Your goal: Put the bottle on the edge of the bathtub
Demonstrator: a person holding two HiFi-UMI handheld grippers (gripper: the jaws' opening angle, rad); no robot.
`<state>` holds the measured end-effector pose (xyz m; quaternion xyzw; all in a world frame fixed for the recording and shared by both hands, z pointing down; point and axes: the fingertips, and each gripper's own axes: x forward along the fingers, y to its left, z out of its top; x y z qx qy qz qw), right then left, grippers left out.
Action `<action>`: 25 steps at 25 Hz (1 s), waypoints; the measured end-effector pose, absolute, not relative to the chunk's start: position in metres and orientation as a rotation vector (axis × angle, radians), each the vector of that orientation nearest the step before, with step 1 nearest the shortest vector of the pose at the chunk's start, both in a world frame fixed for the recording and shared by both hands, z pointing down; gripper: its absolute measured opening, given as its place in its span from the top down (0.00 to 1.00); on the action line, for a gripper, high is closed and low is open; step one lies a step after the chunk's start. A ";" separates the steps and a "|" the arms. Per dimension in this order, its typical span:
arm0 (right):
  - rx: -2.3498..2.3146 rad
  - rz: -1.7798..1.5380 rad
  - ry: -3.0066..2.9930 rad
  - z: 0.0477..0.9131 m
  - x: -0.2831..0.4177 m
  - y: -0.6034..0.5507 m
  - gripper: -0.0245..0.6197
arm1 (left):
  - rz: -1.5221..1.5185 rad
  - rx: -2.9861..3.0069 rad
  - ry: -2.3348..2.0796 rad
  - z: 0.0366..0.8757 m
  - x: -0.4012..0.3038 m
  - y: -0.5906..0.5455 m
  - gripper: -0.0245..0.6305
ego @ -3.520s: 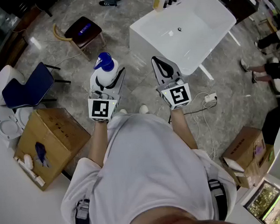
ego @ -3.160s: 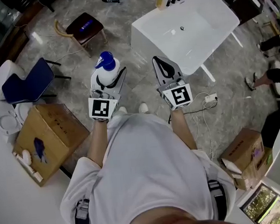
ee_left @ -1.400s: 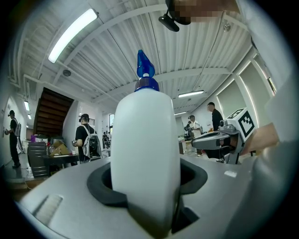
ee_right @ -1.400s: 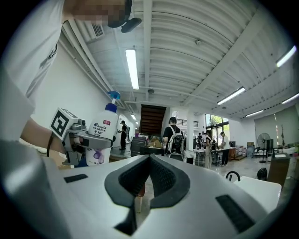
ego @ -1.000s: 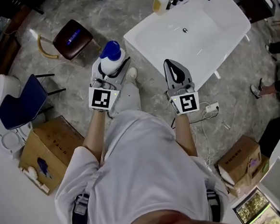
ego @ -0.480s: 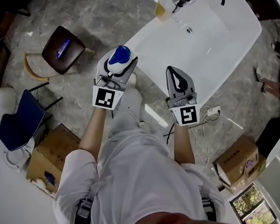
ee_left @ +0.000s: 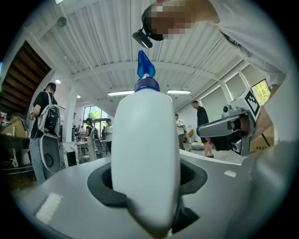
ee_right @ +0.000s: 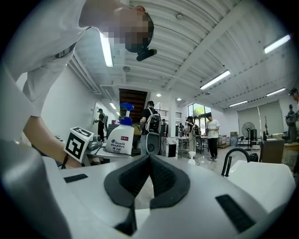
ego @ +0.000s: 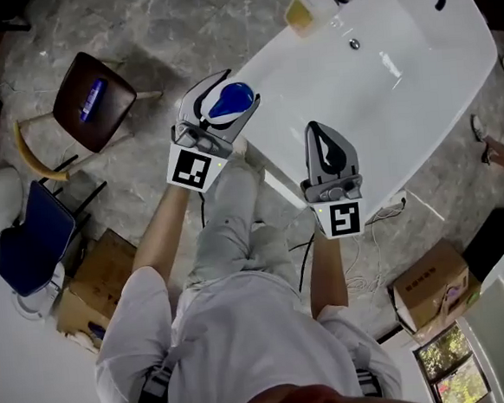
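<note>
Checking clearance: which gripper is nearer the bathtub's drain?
Right. The right gripper hangs over the tub's near edge, the drain just ahead of it; the left gripper, holding the bottle, is farther left by the tub's corner.

Bottle (ego: 229,101): white plastic body, blue pump top, small label on one face. Upright, clamped at mid-body between the jaws of the left gripper (ee_left: 145,183), pads pressing both sides; it is carried clear of any surface. From the head view only the blue top and white shoulder show.

Bathtub (ego: 418,105): white, rectangular, freestanding on the floor, with a broad flat rim and a black tap at the far end.

Position: bottle sits just beside the tub's near corner; whether it overhangs the rim cannot be told.
</note>
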<state>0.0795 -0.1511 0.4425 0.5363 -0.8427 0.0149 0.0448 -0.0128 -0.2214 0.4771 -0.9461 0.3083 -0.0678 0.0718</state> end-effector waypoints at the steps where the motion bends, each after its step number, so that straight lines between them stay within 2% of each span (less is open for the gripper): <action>1: 1.645 0.058 -2.568 0.454 0.081 -0.154 0.96 | -0.205 -2.853 0.916 0.489 -0.010 -0.227 0.58; 13: 1.705 0.121 -2.486 0.557 0.100 -0.203 0.96 | -0.219 -2.944 0.762 0.609 0.027 -0.290 0.58; 25: 1.792 0.088 -2.440 0.625 0.115 -0.239 0.96 | -0.203 -3.034 0.525 0.670 0.073 -0.302 0.58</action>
